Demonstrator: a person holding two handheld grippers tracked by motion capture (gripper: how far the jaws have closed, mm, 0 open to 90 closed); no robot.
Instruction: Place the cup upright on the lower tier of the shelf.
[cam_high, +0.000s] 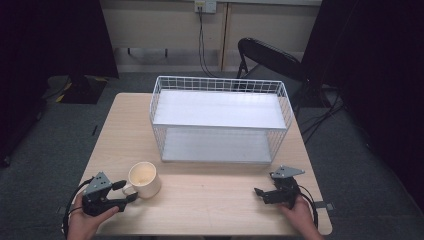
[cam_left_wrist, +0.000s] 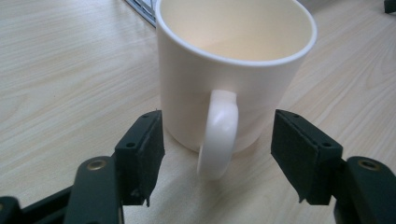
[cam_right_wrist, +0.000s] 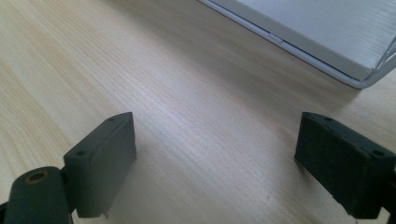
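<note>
A cream mug (cam_high: 143, 179) stands upright and empty on the front left of the wooden table (cam_high: 210, 200). Its handle (cam_left_wrist: 218, 133) points toward my left gripper (cam_high: 127, 191). In the left gripper view the mug (cam_left_wrist: 224, 70) is close up, and my left gripper (cam_left_wrist: 219, 151) is open with one jaw on each side of the handle, neither touching it. My right gripper (cam_high: 261, 192) rests low at the front right, held by a hand. It is open (cam_right_wrist: 224, 158) over bare wood with nothing between its jaws.
A white wire rack (cam_high: 220, 80) with two flat shelves stands at the back middle of the table; its front corner (cam_right_wrist: 327, 42) lies just beyond my right gripper. A black folding chair (cam_high: 270, 57) stands behind the table.
</note>
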